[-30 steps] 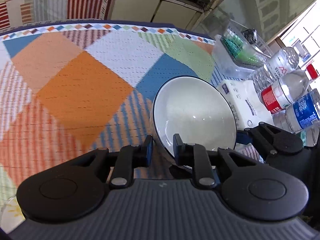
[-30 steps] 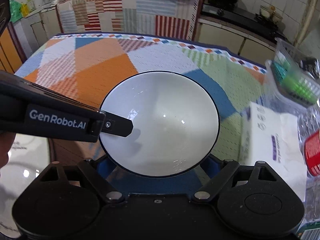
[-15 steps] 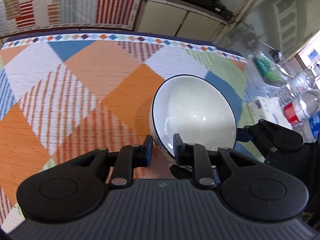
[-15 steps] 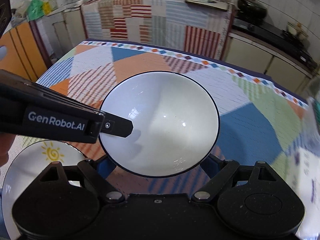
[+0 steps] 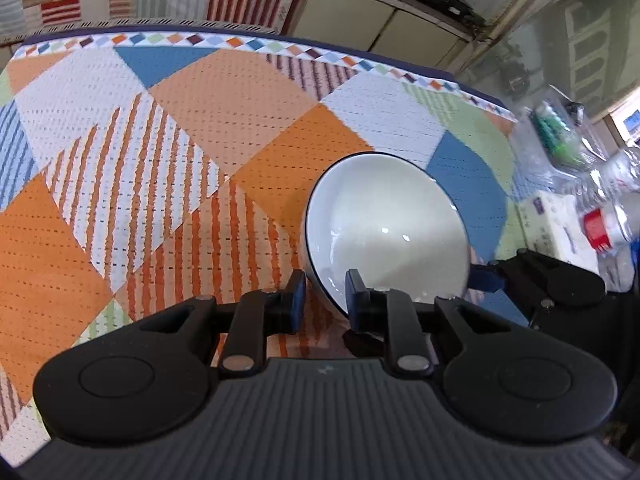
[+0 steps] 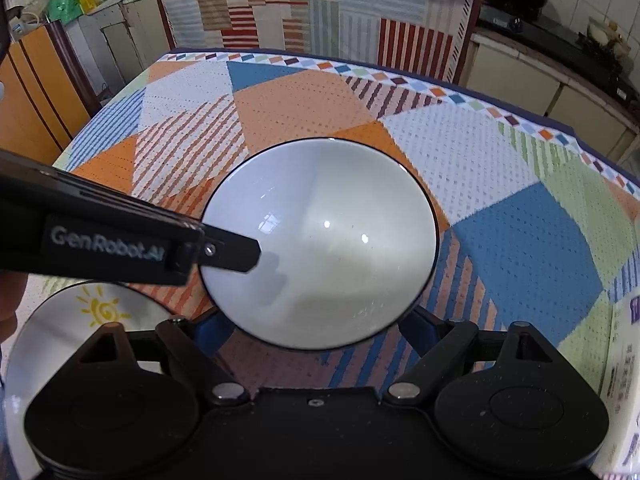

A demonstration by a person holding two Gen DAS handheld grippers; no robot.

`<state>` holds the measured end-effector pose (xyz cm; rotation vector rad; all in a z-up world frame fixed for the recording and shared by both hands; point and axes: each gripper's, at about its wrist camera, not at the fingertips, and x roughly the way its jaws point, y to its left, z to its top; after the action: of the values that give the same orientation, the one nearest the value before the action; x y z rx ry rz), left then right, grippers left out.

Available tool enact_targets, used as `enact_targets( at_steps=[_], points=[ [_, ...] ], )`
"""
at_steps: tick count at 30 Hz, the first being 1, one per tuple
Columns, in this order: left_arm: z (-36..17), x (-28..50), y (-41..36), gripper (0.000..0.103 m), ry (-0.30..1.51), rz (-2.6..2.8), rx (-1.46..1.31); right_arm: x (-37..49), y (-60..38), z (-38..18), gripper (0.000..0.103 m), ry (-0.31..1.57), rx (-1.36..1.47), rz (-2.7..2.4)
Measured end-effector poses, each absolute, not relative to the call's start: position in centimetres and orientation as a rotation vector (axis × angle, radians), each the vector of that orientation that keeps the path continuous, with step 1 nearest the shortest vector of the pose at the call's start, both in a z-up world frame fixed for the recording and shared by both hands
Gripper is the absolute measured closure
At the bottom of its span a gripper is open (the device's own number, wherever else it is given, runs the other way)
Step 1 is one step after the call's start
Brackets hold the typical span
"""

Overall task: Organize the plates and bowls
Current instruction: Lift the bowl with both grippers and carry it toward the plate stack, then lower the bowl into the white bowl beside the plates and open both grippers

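Over patchwork tablecloth [image 6: 304, 100] | left gripper [image 5: 323, 300] pinches bowl [image 6: 320, 240] rim | right gripper [image 6: 320, 332] jaws wide, cradling bowl's sides

The bowl [image 6: 320, 244] is white and glossy with a thin dark rim, empty, and held above the patchwork cloth [image 6: 304, 96] with its opening tilted up. A plate [image 6: 60, 332], white with a yellow sun drawn on it, lies flat on the cloth just beside the bowl, lower and to its left in the right wrist view, partly hidden.
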<state>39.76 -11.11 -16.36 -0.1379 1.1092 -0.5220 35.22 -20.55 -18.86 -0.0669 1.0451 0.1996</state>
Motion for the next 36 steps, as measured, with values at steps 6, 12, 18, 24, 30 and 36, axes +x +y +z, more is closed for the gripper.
enact_targets(
  at_steps=[6, 12, 18, 24, 30, 36],
  points=[
    [-13.7, 38.7, -10.4, 0.08, 1.096, -0.544, -0.088, 32.8, -21.2, -16.5, 0.013, 0.979, -0.004, 0.197],
    [-10.1, 36.4, -10.3, 0.079, 1.047, -0.564, -0.01, 29.2, -21.1, -12.9, 0.013, 0.875, -0.018, 0.194],
    [-7.1, 33.9, -10.2, 0.075, 1.059, -0.603, 0.019, 25.1, -21.8, -9.4, 0.013, 0.788, -0.007, 0.179],
    [-4.5, 30.4, -10.9, 0.066, 1.028, -0.646, 0.118, 20.8, -23.5, -6.9, 0.013, 0.782, 0.045, 0.148],
    [-1.3, 26.6, -11.7, 0.058, 0.968, -0.716, 0.161, 17.1, -25.8, -6.1, 0.013, 0.875, 0.132, 0.108],
    [0.2, 22.9, -13.5, 0.048, 0.942, -0.804, 0.217, 12.6, -26.4, -5.5, 0.013, 0.92, 0.114, 0.063]
  ],
)
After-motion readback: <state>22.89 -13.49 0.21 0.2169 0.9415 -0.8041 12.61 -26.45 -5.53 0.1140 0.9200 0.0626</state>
